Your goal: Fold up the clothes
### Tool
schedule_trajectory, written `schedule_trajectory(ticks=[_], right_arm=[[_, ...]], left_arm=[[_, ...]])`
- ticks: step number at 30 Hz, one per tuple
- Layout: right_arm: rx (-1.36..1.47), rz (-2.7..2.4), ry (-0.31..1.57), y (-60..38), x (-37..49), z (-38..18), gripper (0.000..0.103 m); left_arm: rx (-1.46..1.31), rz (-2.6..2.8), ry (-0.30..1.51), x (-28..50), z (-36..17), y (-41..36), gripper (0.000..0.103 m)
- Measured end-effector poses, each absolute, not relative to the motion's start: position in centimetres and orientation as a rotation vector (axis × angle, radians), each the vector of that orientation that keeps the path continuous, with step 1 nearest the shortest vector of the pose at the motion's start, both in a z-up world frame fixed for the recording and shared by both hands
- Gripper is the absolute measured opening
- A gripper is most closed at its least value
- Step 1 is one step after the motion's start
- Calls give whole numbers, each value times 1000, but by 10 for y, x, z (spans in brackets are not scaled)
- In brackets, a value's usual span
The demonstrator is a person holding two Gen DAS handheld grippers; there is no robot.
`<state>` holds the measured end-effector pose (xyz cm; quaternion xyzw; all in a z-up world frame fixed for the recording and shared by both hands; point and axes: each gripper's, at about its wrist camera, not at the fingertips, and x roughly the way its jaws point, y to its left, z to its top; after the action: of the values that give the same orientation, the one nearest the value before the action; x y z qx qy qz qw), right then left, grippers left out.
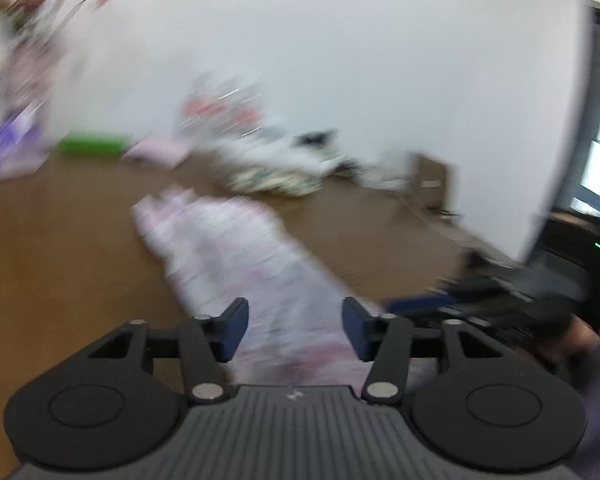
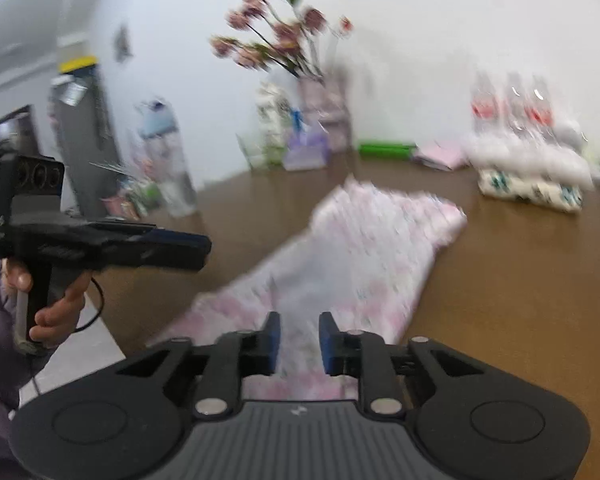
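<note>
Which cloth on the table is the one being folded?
Find the brown wooden table against the white wall. The garment lies flat in its middle, stretching away from both grippers. It is white with pale pink print and lies apart, while the green-patterned folded pile sits further back by the wall.

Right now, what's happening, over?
Left tool open, right tool open, both empty. Pink floral garment lies long on the table. Nothing in the way.

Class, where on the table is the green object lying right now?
In the right wrist view, the green object lies at the brown table's far edge against the white wall, between a purple box and folded pink cloth.
</note>
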<state>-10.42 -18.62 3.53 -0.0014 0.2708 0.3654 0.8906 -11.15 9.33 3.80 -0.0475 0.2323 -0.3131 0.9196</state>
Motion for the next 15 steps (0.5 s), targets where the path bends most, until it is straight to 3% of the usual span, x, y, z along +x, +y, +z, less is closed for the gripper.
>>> schedule_trajectory(ticks=[6,8,9,11,13,15], right_arm=[[-2,763,657,-186,-93,9,16],[9,764,682,-193,-98,11,16],[16,764,694,-196,-100,12,16],[24,765,706,-203,-109,13,16],[23,782,711,-209,-119,16,22],[-50,834,660,-213,-136,19,49]], left_arm=[[133,-782,549,-119,13,59,56],[148,-823,574,-121,7,59,64],[166,-844,571,-125,7,57,73],[204,-885,563,-134,7,55,78],[268,-900,547,-145,2,46,79],[363,-910,528,-154,-6,34,79]])
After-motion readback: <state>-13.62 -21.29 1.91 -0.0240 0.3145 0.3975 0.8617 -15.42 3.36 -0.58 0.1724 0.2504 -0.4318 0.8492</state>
